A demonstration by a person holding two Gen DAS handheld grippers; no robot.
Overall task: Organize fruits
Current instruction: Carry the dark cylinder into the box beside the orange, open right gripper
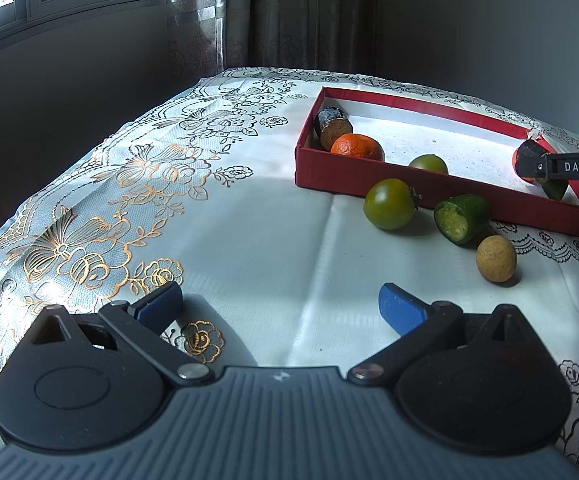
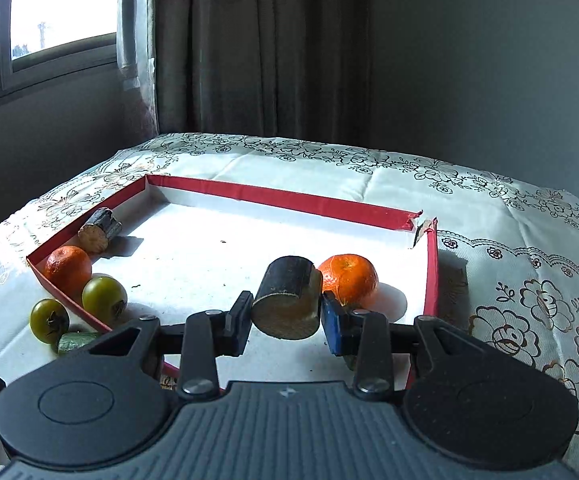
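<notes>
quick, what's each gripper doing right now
Left gripper: open, holding nothing, over the tablecloth.
Right gripper: shut on the dark cut cylinder piece, over the red tray.

Sunlit window [image 2: 61, 4], dark curtain [image 2: 261, 44]

The right gripper [image 1: 561, 167] is entering the left wrist view cut off by the right edge, and it is covering most of an orange fruit [image 1: 518, 157] and a green piece [image 1: 556, 189] in the red tray [image 1: 441, 194]. In the right wrist view, the gripper body is hiding the tray's near wall and most of a cucumber piece [image 2: 75, 341].
</notes>
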